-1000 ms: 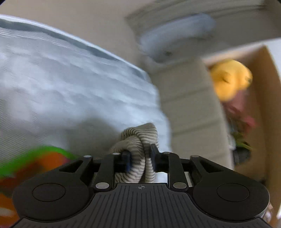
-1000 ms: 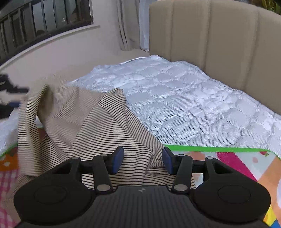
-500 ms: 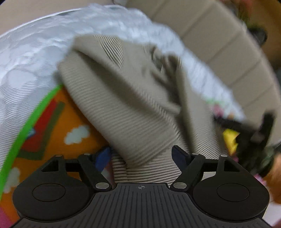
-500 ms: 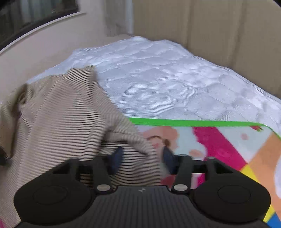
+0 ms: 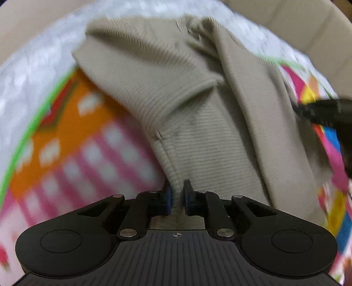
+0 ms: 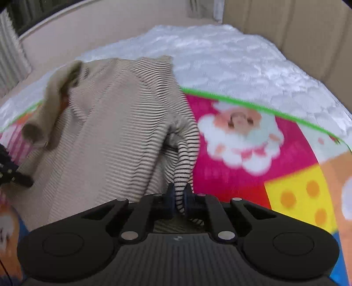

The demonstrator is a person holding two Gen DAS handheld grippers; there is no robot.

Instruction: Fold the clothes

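Clearly, your left view is blurred: your left gripper [image 5: 176,195] has its jaws clenched on the ribbed edge of the striped shirt [image 5: 198,114], which stretches away over the colourful mat [image 5: 72,136]. From the right, your right gripper [image 6: 180,199] pinches a bunched shirt fold; the white mattress [image 6: 231,59] and beige headboard [image 6: 292,28] lie behind.

White quilted mattress [image 6: 231,59] under a bright cartoon play mat [image 6: 253,154] edged in green. Beige padded headboard [image 6: 297,28] at right, beige wall [image 6: 99,26] behind, curtain [image 6: 204,8] in far corner, dark window [image 6: 22,17] upper left.
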